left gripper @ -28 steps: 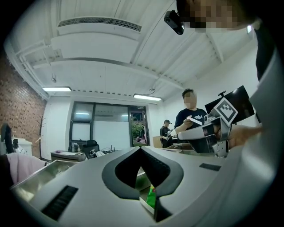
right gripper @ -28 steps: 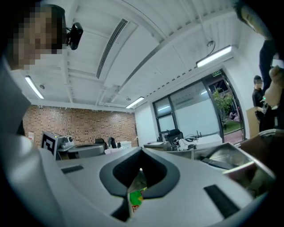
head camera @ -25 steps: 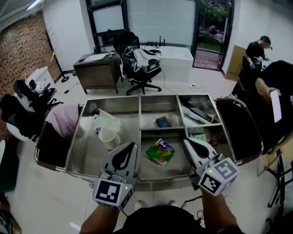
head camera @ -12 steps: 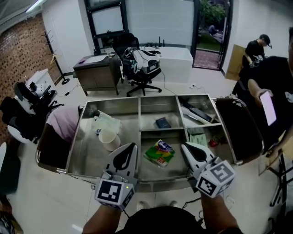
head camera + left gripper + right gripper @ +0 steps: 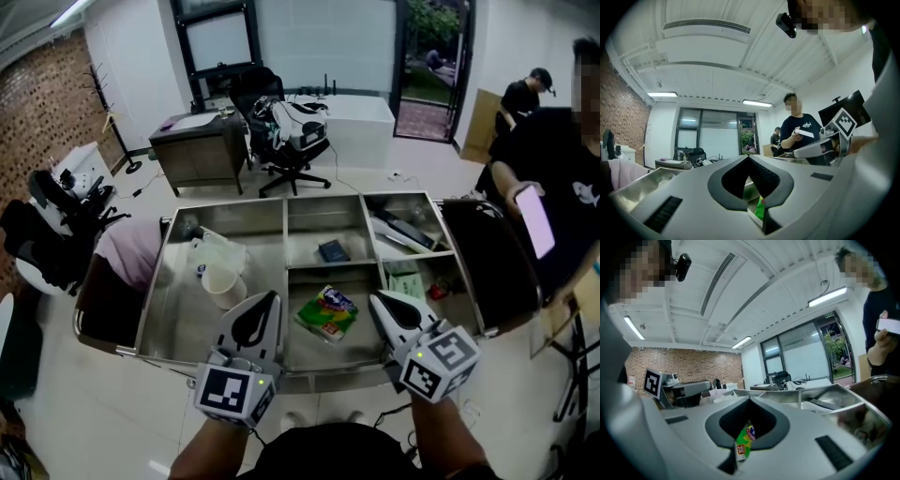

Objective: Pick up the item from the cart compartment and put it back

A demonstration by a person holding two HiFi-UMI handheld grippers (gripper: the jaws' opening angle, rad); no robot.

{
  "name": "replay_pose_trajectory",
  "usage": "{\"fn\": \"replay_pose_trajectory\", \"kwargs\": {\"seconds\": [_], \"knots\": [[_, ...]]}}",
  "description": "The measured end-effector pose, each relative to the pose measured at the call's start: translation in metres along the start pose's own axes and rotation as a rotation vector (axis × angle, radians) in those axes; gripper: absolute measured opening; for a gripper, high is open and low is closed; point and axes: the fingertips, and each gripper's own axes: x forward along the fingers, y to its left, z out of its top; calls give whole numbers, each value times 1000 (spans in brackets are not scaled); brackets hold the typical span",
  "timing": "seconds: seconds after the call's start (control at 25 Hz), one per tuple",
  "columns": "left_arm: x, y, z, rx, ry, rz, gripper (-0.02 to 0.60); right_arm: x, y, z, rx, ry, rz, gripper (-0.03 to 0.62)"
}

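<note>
Green packet (image 5: 326, 313) whole in head view, sliver in right gripper view

My right tongs (image 5: 749, 400) fill the lower part of the view, tips pressed together with nothing pinched between them. Through the dark-padded opening below the tips I see a green packet (image 5: 744, 440) with a red and white label, lying beyond them. Off to the left are my left tongs (image 5: 689, 397), with their marker cube (image 5: 652, 382) standing above them. The steel cart (image 5: 836, 392) and its compartments spread to the right. At the right edge a person in a dark top holds a pale phone (image 5: 888, 324). A brick wall (image 5: 684, 363) stands behind.
</note>
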Motion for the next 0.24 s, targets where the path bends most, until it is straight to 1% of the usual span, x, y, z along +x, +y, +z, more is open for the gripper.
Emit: {"fn": "replay_pose_trajectory", "kwargs": {"seconds": [0.24], "knots": [[2, 3, 0, -1, 6, 3, 0, 3, -3, 3, 0, -7, -2, 9]]}}
